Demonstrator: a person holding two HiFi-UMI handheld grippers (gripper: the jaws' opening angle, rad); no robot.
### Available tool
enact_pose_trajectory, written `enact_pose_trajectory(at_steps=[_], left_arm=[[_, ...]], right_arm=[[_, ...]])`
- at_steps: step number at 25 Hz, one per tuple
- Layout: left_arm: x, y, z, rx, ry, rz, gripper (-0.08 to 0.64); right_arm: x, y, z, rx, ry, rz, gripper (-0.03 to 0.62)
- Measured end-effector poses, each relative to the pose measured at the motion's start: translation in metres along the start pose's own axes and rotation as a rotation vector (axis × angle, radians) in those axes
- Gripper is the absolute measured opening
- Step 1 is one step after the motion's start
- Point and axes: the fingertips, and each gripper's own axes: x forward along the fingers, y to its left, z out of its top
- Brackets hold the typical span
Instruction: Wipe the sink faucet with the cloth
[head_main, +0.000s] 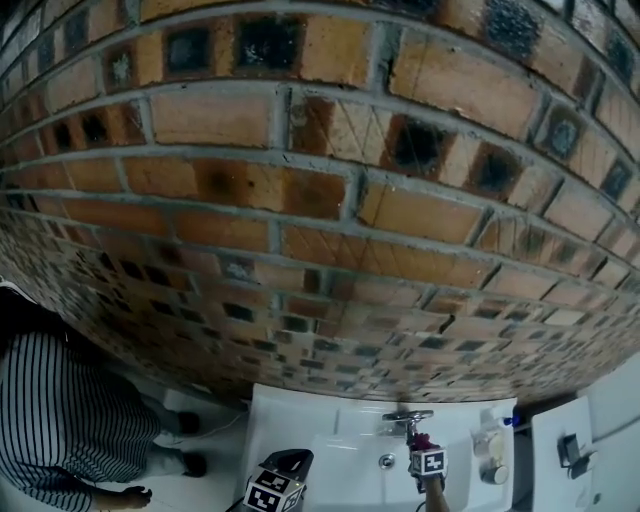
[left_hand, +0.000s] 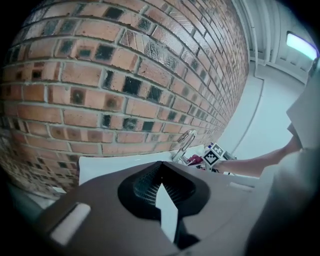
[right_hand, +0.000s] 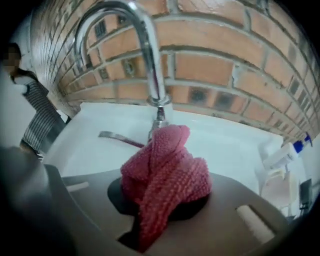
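A chrome gooseneck faucet (head_main: 407, 418) stands at the back of a white sink (head_main: 300, 430) under a brick wall. My right gripper (head_main: 428, 462) is shut on a bunched red knitted cloth (right_hand: 167, 172). The cloth's top presses against the faucet's lower stem (right_hand: 159, 117), just above its lever handle (right_hand: 117, 137). The tall spout (right_hand: 142, 40) arches over it. My left gripper (head_main: 290, 462) hangs over the sink's left part, away from the faucet, jaws together with nothing in them. From the left gripper view the faucet (left_hand: 186, 142) and the cloth (left_hand: 195, 160) show beyond my left gripper (left_hand: 160, 167).
A soap bottle (right_hand: 285, 152) stands on the sink's right rim, with a white holder (right_hand: 277, 187) next to it. A white box (head_main: 570, 450) hangs right of the sink. A person in striped clothes (head_main: 50, 420) is at the left. The brick wall (head_main: 320, 200) rises close behind.
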Motion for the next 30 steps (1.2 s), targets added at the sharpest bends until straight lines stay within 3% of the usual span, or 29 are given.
enact_pose_trajectory(at_steps=[3,6,10,12,14,16,21,23,26,30], left_arm=[[0.005,-0.015,0.009,0.024,-0.011,-0.033,0.012],[0.006,-0.022,0.011,0.048,-0.015,-0.050,0.012],[0.004,-0.027,0.008,0.054,-0.003,-0.058,0.012],[0.002,-0.026,0.011,0.054,-0.011,-0.060,0.012],[0.002,-0.022,0.011,0.051,-0.011,-0.057,0.012],[0.002,-0.018,0.008,0.045,-0.001,-0.051,0.012],[-0.009,-0.021,0.014,0.050,-0.031,-0.052,0.012],[-0.016,-0.019,0.016,0.060,-0.039,-0.042,0.012],[-0.024,-0.007,0.018,0.051,-0.049,-0.018,0.012],[-0.028,-0.008,0.013,0.048,-0.044,-0.022,0.012]], right_arm=[[-0.009,0.019,0.004,0.013,0.009,0.000,0.057],[-0.026,0.046,0.019,0.119,0.019,0.125,0.057],[-0.055,0.074,0.031,0.135,0.025,0.251,0.055],[-0.069,0.076,0.042,0.181,-0.073,0.333,0.055],[-0.088,0.070,0.074,0.309,-0.259,0.420,0.055],[-0.097,0.057,0.109,0.372,-0.351,0.407,0.055],[-0.064,0.041,0.121,0.117,-0.211,0.104,0.055],[-0.069,0.041,0.124,-0.001,-0.278,-0.006,0.055],[-0.088,0.065,0.149,-0.258,-0.421,-0.121,0.055],[-0.094,0.092,0.148,-0.475,-0.410,-0.202,0.055]])
